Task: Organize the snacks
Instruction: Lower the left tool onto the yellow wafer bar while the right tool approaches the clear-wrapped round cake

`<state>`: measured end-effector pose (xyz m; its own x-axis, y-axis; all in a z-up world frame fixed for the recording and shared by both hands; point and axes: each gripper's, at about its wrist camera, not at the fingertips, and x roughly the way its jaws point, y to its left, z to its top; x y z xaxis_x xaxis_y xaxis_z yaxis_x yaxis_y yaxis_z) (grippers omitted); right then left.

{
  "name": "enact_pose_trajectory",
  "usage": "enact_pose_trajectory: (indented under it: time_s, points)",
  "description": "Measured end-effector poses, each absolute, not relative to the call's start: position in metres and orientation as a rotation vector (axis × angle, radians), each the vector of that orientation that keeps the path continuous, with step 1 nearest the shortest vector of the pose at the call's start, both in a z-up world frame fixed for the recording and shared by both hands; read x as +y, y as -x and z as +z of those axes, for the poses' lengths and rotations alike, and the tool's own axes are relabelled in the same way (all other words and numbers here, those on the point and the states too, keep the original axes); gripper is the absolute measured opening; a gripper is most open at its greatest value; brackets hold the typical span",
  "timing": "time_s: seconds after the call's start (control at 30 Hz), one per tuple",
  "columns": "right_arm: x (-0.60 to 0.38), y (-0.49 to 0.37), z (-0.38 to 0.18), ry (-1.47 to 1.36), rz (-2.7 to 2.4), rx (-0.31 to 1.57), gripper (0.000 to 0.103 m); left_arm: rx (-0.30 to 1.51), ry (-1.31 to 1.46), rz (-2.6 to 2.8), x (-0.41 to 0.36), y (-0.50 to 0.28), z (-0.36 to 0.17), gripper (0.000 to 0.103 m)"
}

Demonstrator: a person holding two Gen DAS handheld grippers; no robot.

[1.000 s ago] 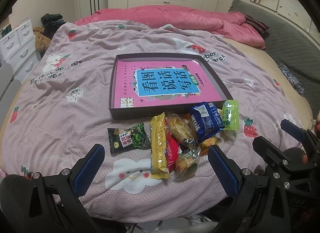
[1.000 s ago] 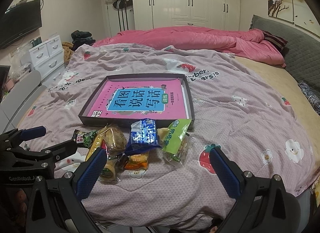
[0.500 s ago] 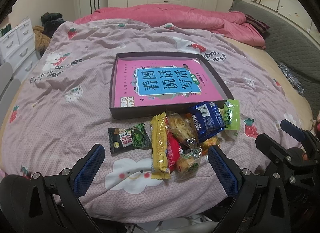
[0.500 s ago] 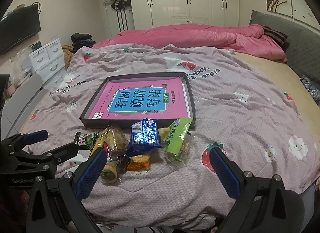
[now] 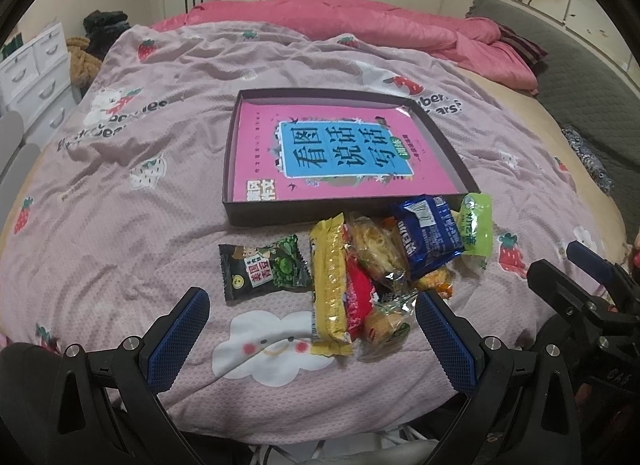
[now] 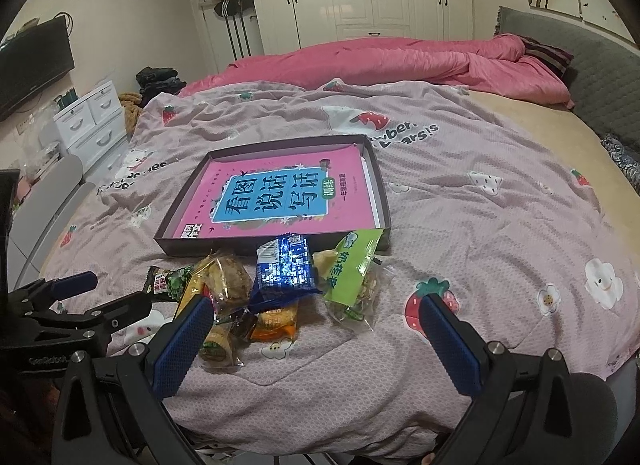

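Hovering side by side, left gripper (image 5: 308,329) and right gripper (image 6: 316,335) gape wide over the snack pile (image 5: 384,265).

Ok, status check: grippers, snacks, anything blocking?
Left gripper open, empty; right gripper open, empty. Snacks piled before box. Pink book fills box.

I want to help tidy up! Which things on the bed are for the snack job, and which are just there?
For the job:
snack packets
dark tray
pink book, lying in the tray
left gripper and right gripper, jaws open

Just there:
strawberry bedspread
pink duvet
white drawers
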<state>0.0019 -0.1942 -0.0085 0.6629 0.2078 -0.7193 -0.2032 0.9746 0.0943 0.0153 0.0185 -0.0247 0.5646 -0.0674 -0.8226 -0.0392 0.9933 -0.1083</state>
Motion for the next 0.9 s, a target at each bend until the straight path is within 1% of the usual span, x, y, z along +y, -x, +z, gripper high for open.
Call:
enact_pose_trajectory:
  time_s: [0.2, 0.63, 0.9]
  points:
    - [-0.191, -0.008, -0.011, -0.007, 0.244, 0.820, 0.103, 1.018, 0.163, -0.017, 0.029, -0.023, -0.036, 0.103]
    - [-0.189, -0.020, -0.019, -0.014, 0.276, 0.846, 0.103, 1.060, 0.240, 0.041, 0.071, -0.039, -0.048, 0.103]
    - [-0.163, -0.017, -0.036, 0.045, 0.378, 0.929, 0.103, 1.112, 0.219, -0.042, 0.054, -0.044, -0.063, 0.103]
